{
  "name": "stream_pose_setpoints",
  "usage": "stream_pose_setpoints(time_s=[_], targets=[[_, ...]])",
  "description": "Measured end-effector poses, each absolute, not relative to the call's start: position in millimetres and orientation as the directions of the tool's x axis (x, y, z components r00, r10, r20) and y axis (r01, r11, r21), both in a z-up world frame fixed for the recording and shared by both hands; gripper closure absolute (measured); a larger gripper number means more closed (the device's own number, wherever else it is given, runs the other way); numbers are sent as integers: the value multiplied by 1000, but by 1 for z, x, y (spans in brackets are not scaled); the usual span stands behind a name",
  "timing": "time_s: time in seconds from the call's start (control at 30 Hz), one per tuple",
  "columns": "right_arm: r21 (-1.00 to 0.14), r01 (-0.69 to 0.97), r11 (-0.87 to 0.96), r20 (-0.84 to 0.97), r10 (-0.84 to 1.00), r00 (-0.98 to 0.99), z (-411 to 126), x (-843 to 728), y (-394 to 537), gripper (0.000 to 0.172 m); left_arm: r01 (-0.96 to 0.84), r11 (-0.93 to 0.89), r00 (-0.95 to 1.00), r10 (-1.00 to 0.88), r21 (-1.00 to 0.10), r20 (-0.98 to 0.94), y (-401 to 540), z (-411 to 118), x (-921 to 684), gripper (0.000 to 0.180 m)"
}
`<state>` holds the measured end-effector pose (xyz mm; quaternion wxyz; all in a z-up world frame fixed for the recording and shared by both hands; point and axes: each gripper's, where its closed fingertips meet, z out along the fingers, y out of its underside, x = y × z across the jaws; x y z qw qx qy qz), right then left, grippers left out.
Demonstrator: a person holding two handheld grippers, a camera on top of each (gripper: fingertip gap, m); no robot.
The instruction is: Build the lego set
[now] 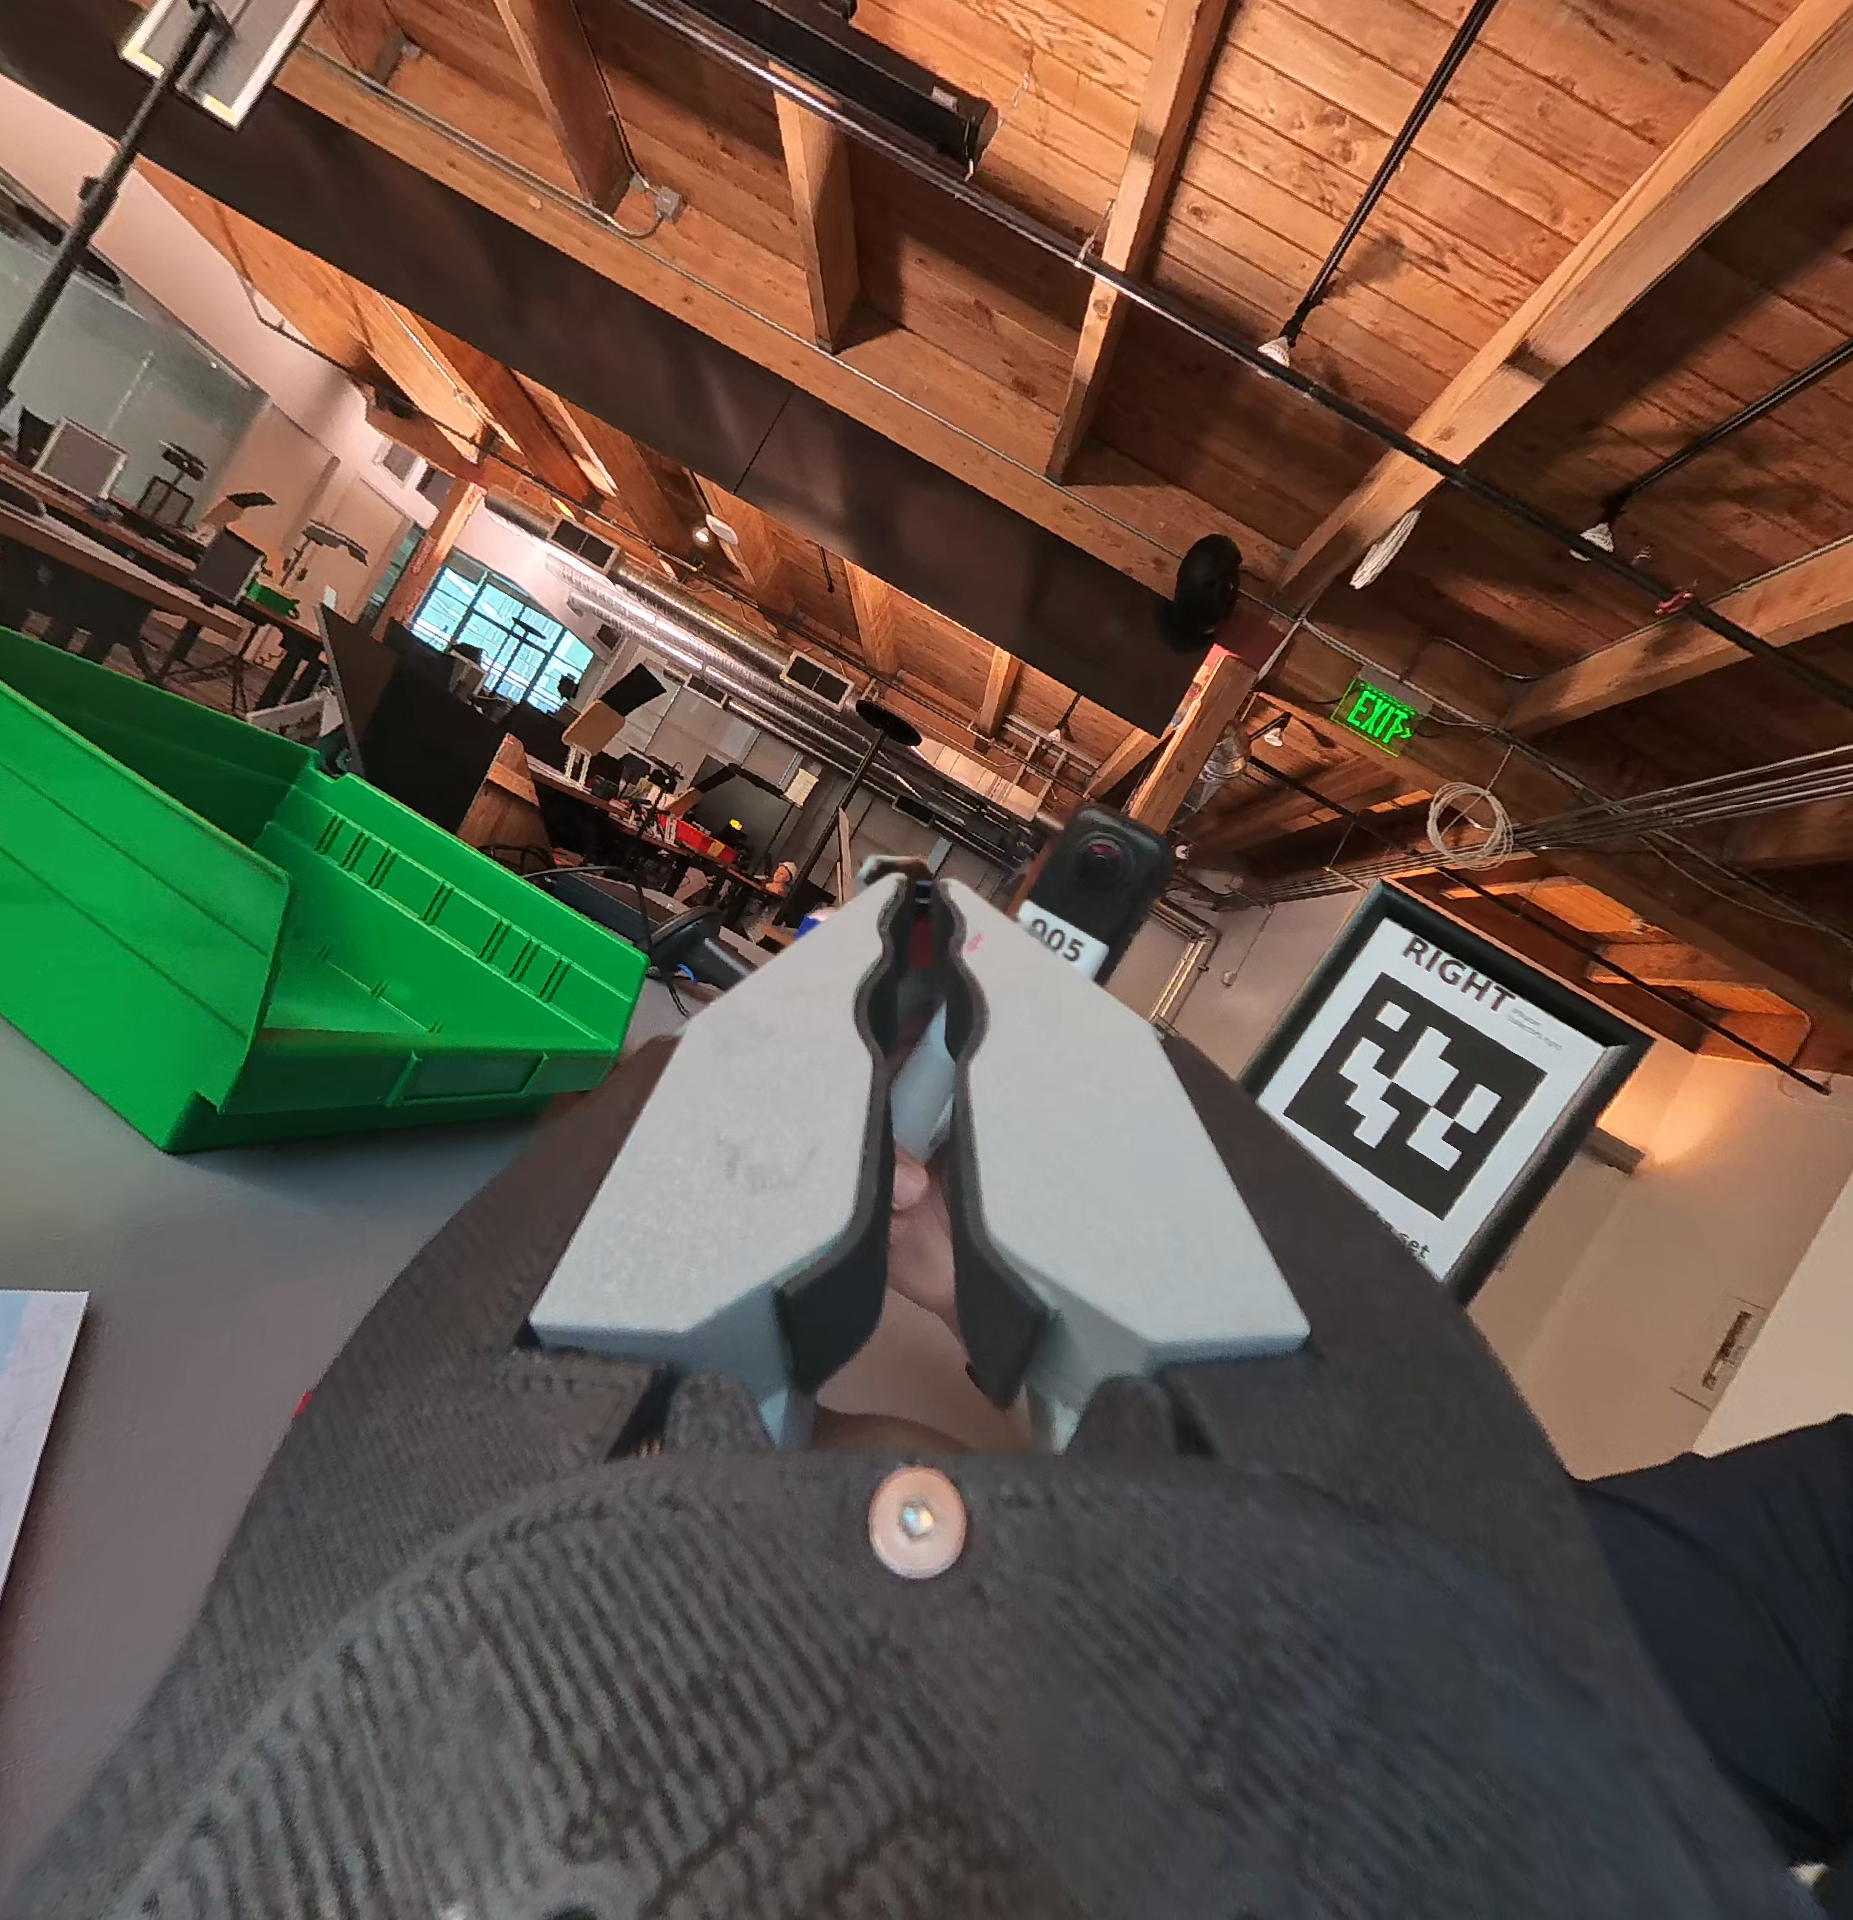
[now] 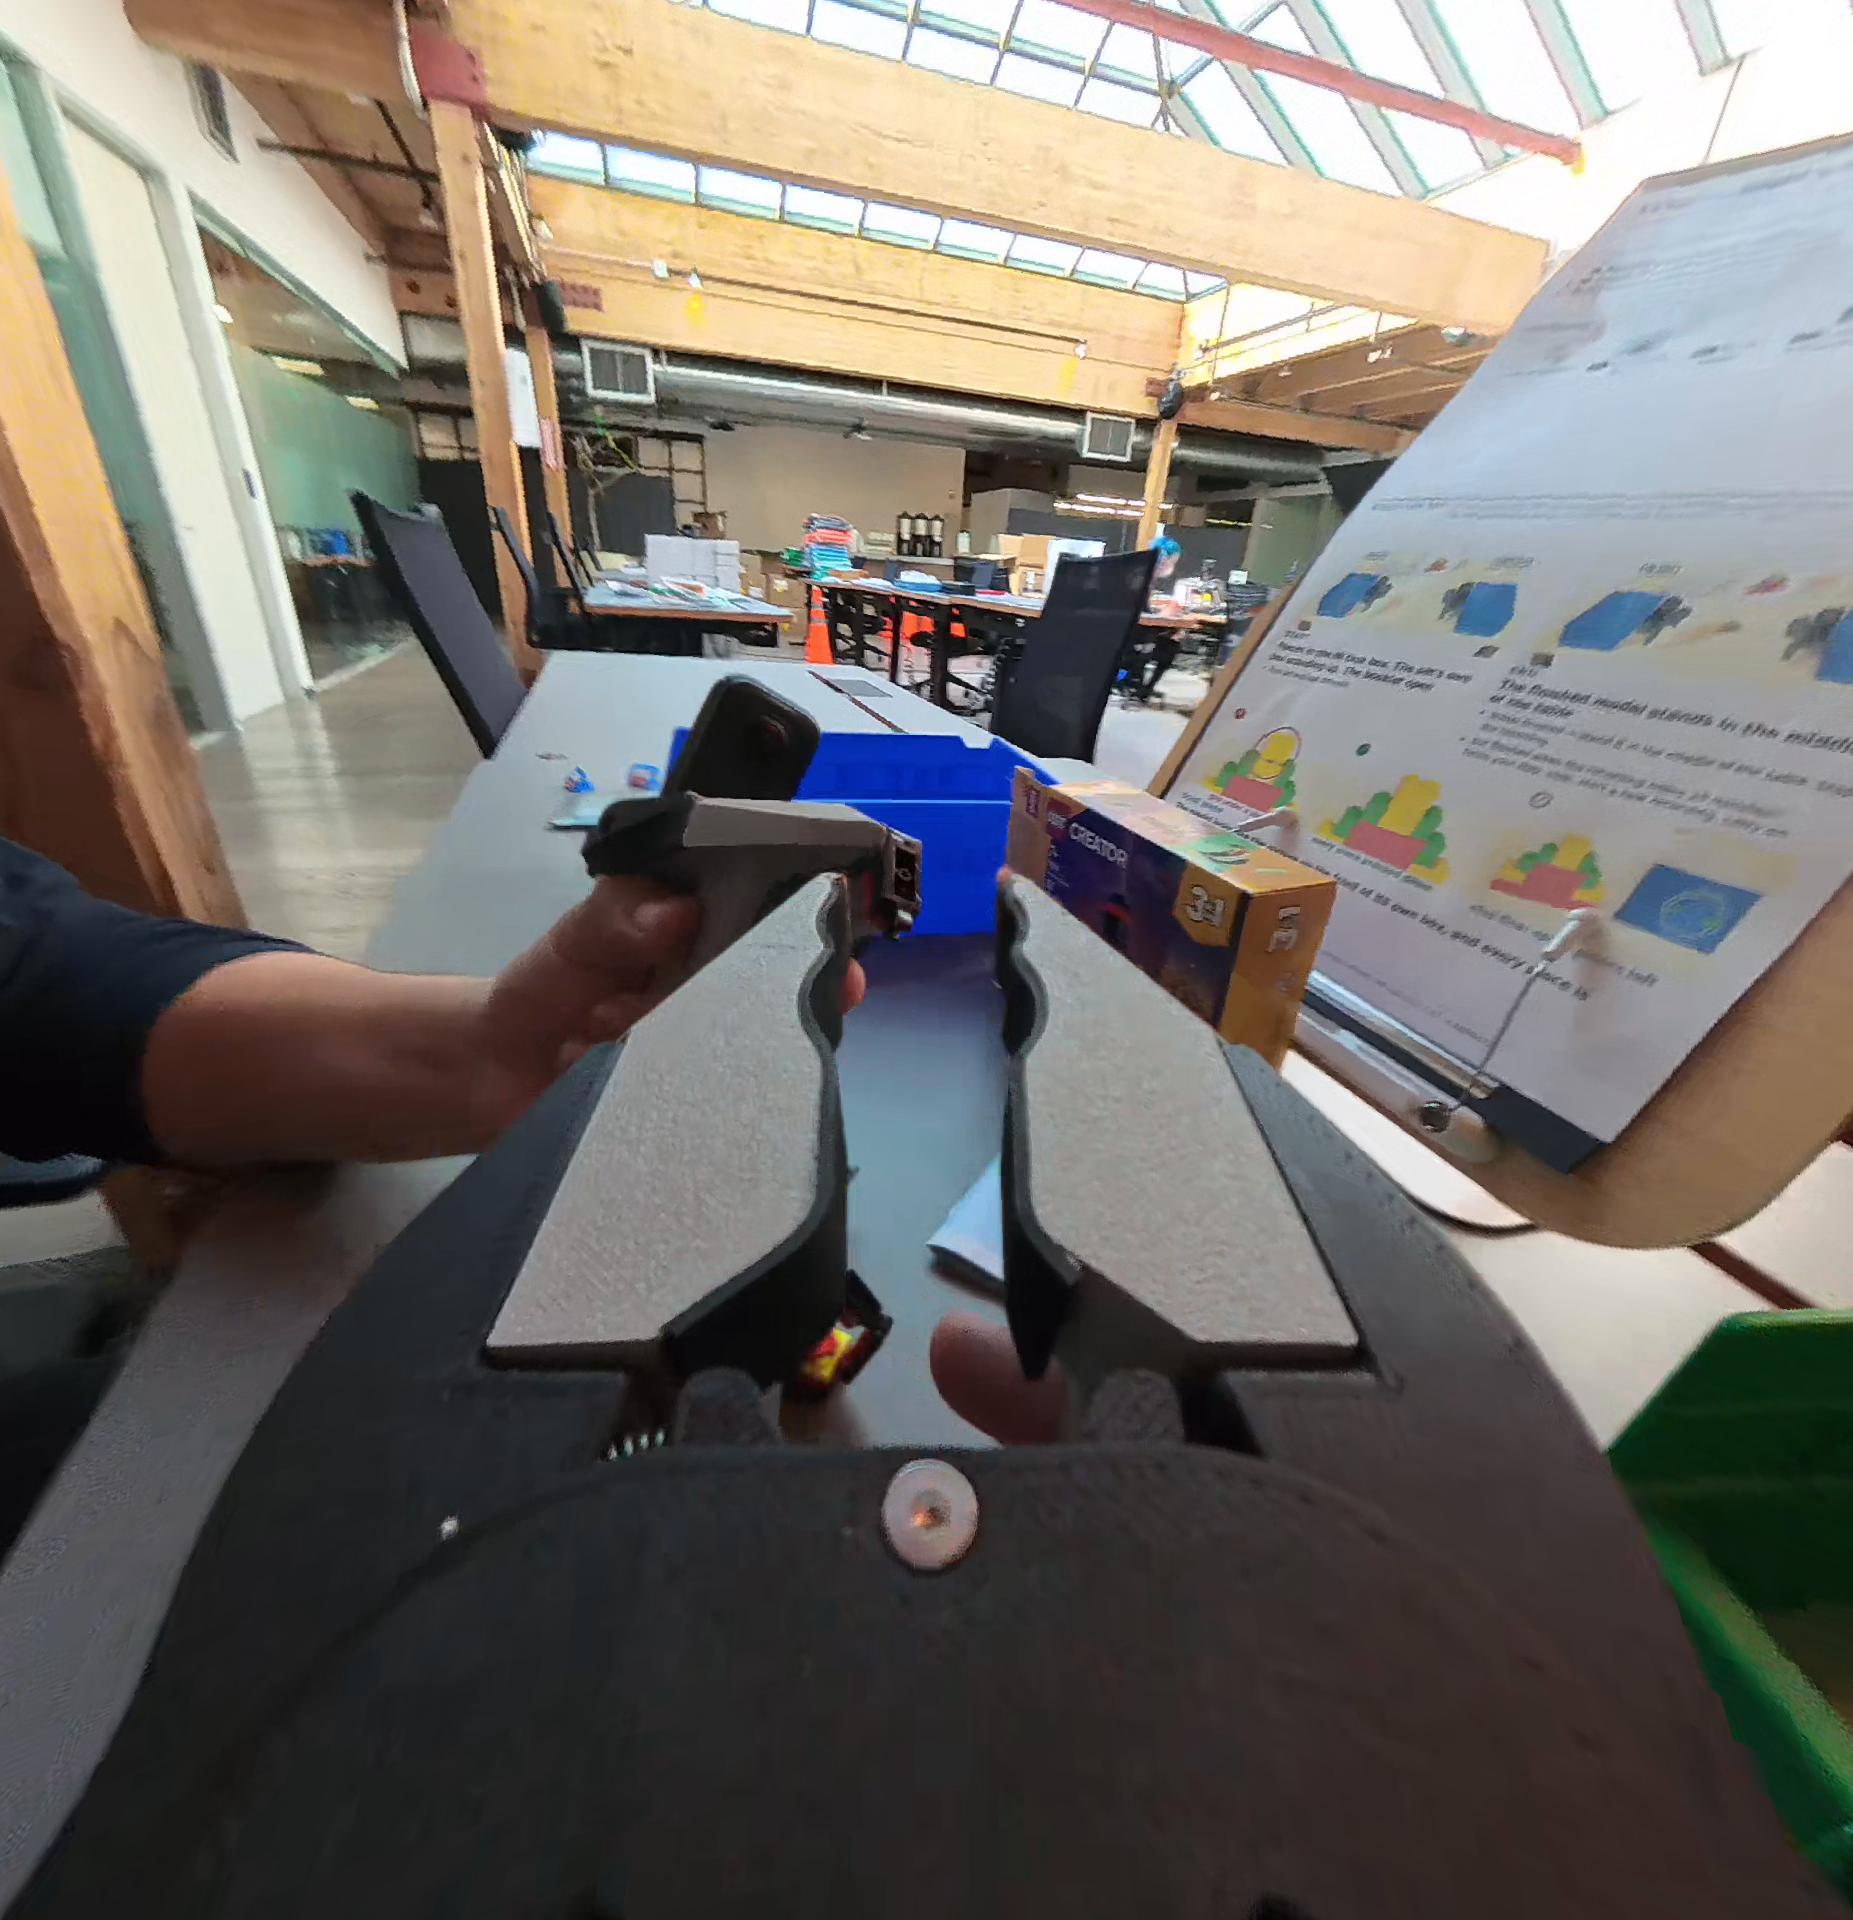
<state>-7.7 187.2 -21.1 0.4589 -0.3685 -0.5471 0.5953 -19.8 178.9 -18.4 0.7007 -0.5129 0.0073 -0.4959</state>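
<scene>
Brown-and-red small piece point(image 2: 894, 871) is sitting pinched at the very tips of the left gripper point(image 1: 917, 896), just in front of the blue bin point(image 2: 932, 810). With so little purchase, a steady squeeze is what is keeping it secure. Right gripper point(image 2: 922, 925) is standing parted on air, also before the bin, with the toy box point(image 2: 1161, 894) beside it. Blur is hiding the piece's shape, possibly a brick.

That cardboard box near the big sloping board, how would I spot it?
Find the sloping wooden board with picture instructions, on the right. The toy box lies at its foot, beside the blue bin. It is the only printed carton: yellow end, dark illustrated side.
</scene>
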Motion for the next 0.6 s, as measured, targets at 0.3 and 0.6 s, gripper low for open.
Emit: stream_pose_setpoints(time_s=[0.3, 0.6], targets=[[-774, -124, 620, 622, 782, 27, -29, -8, 182, 172, 704, -115, 453, -688, -701, 567, 184, -27, -19, 180], [-680, -64, 730, 726, 683, 79, -40, -12, 181, 160, 710, -132, 438, -687, -692, 580, 184, -27, -22, 180]])
